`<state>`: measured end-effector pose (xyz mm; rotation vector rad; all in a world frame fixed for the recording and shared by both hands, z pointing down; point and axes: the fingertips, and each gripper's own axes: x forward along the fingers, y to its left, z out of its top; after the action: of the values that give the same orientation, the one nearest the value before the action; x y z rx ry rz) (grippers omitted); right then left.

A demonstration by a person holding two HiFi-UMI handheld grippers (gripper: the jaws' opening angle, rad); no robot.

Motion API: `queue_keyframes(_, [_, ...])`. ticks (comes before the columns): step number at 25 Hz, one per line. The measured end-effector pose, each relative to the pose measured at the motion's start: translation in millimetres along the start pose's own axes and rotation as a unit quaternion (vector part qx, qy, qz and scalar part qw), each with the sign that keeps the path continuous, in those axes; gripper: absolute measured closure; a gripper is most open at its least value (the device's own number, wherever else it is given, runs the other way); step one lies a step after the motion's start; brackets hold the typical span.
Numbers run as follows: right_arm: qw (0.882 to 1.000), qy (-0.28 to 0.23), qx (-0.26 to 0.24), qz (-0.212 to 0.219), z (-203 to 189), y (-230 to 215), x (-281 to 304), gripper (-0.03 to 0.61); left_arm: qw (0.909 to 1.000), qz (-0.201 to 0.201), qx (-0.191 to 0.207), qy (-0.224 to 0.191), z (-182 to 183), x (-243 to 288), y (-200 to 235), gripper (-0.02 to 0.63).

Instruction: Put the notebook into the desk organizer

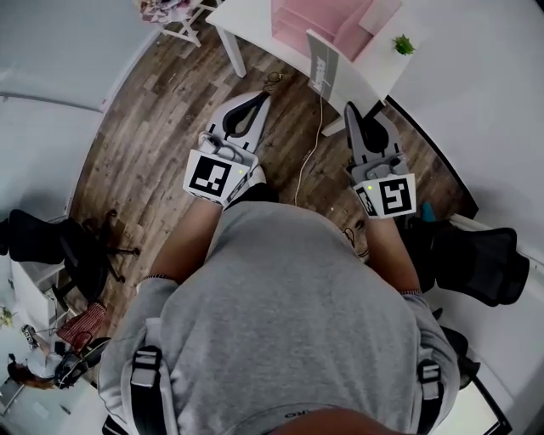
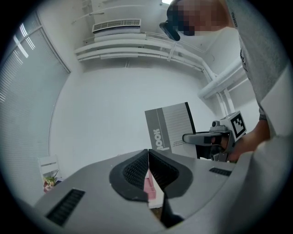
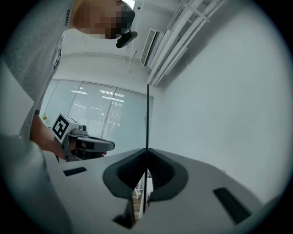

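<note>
At the desk's (image 1: 246,21) near edge: person in a grey shirt stands on the wood floor (image 1: 153,127), one gripper in each hand, both held out toward the desk.

Right gripper (image 1: 350,109): jaws closed on the notebook (image 1: 321,66). Its own view shows the notebook edge-on, a thin dark line (image 3: 147,119) rising straight up from between the pads (image 3: 158,171). From the left gripper view the cover is grey (image 2: 167,130) with white lettering running up the spine side, and the right gripper (image 2: 185,137) bites on its right-hand edge. Notebook stands upright in the air, slightly tilted.

Left gripper (image 1: 259,100): jaws together, nothing between them (image 2: 148,151). It hangs beside the right one, apart from the notebook.

Organizer (image 1: 327,21): pink, on the desk, beyond the notebook. Notebook is in front of it, not inside it. A sliver of pink (image 2: 149,187) shows through the gap below the left jaws.

Also noted: small green plant (image 1: 404,44) on the desk to the organizer's right; white cable (image 1: 310,144) trailing across the floor between the grippers; black chairs at either side (image 1: 76,246).
</note>
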<state>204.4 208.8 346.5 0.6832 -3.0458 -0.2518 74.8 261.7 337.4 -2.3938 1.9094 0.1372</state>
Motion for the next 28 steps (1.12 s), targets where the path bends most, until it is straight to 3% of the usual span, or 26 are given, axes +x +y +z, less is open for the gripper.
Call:
queue_keyframes(14, [0.999, 0.037, -0.005, -0.035, -12.8, 7.5, 99.4, 0.565, 0.998, -0.05, -0.024, 0.03, -19.0, 32.8, 102.0, 0.594])
queue_keyframes(18, [0.998, 0.041, 0.001, -0.042, -17.0, -8.9, 108.1, 0.565, 0.9971, -0.052, -0.032, 0.045, -26.1, 47.4, 111.6, 0.594])
queue_keyframes(22, [0.999, 0.038, 0.009, -0.037, -23.4, -27.8, 124.7, 0.565, 0.9977, -0.05, -0.041, 0.019, -30.0, 70.9, 125.4, 0.594])
queue_keyframes(28, [0.999, 0.026, 0.013, -0.034, -29.1, -74.7, 159.5, 0.565, 0.9981, -0.051, -0.033, 0.016, -26.9, 122.7, 145.9, 0.594])
